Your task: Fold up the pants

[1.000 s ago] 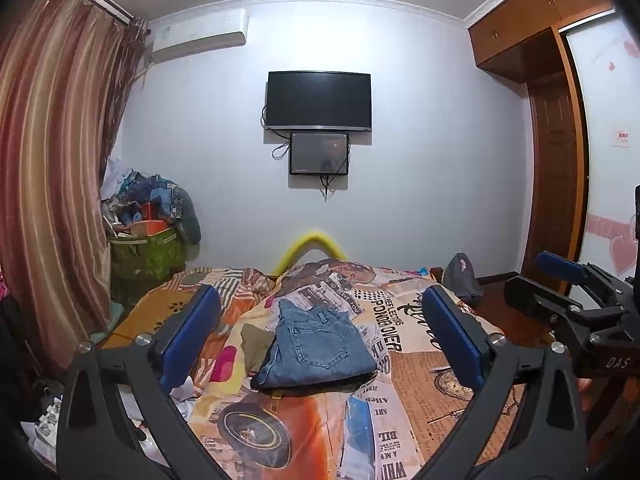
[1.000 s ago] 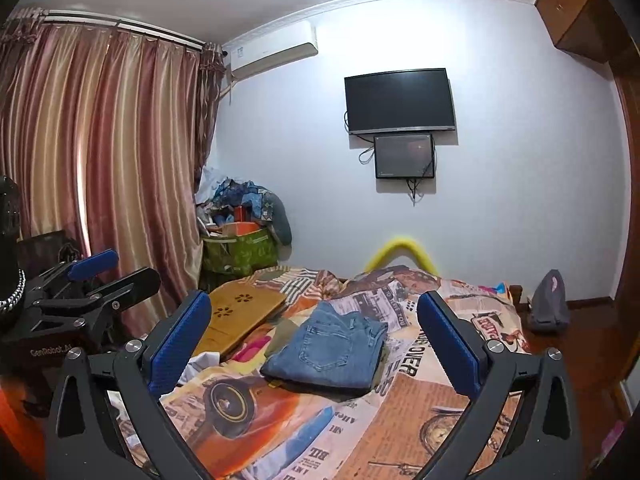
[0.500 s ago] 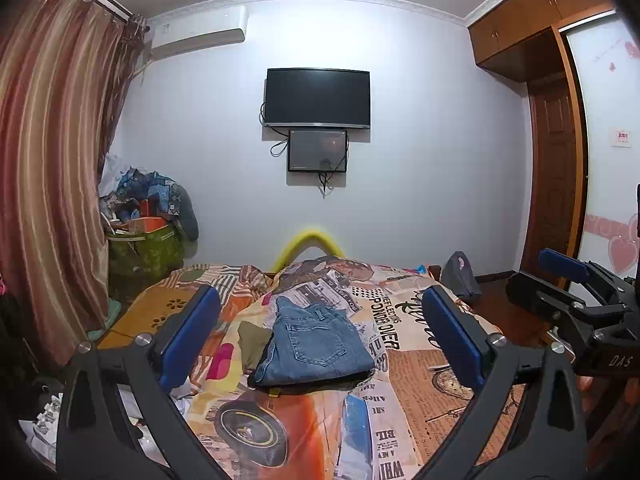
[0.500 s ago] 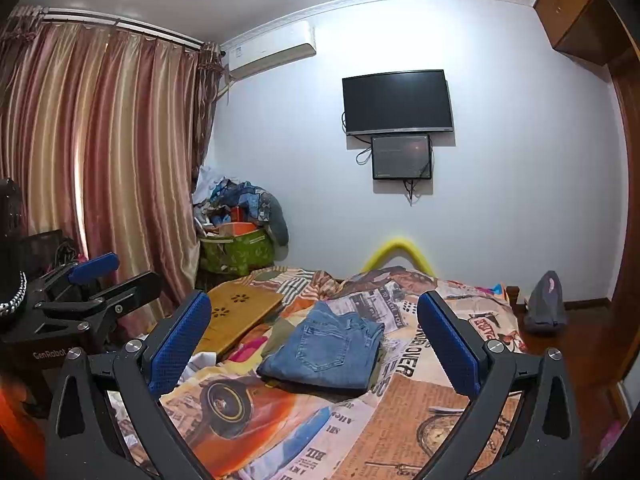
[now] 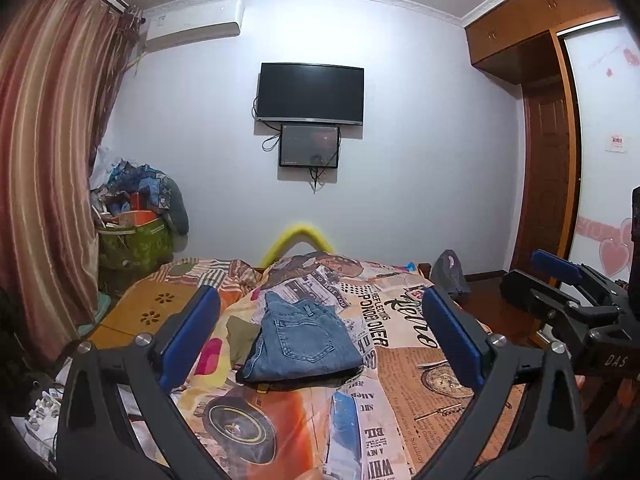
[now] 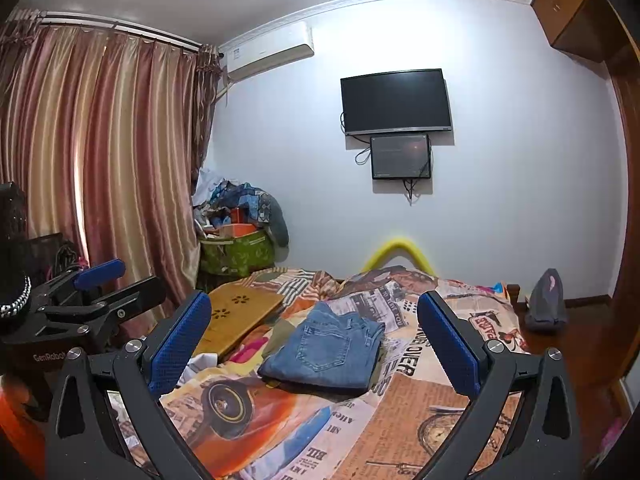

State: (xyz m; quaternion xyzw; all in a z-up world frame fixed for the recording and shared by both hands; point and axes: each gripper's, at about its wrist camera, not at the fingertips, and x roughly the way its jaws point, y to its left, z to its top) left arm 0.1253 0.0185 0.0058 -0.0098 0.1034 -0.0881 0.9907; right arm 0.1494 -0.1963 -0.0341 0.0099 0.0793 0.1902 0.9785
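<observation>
Denim pants [image 5: 302, 338] lie folded into a compact rectangle on the printed bedspread [image 5: 416, 364], back pocket up, at about twelve o'clock from both tools. Left gripper [image 5: 320, 340] is held above the bed with jaws spread wide and nothing between them, well apart from the pants. Right gripper [image 6: 314, 344] is likewise released and empty. At ten o'clock in the right wrist view, a wooden board [image 6: 236, 316] rests near the pants.

Blue denim pants [image 5: 304, 340], newspaper-print orange bedspread [image 5: 404, 364], striped red-gold curtain [image 6: 100, 168], blue-padded fingers [image 5: 190, 338]
</observation>
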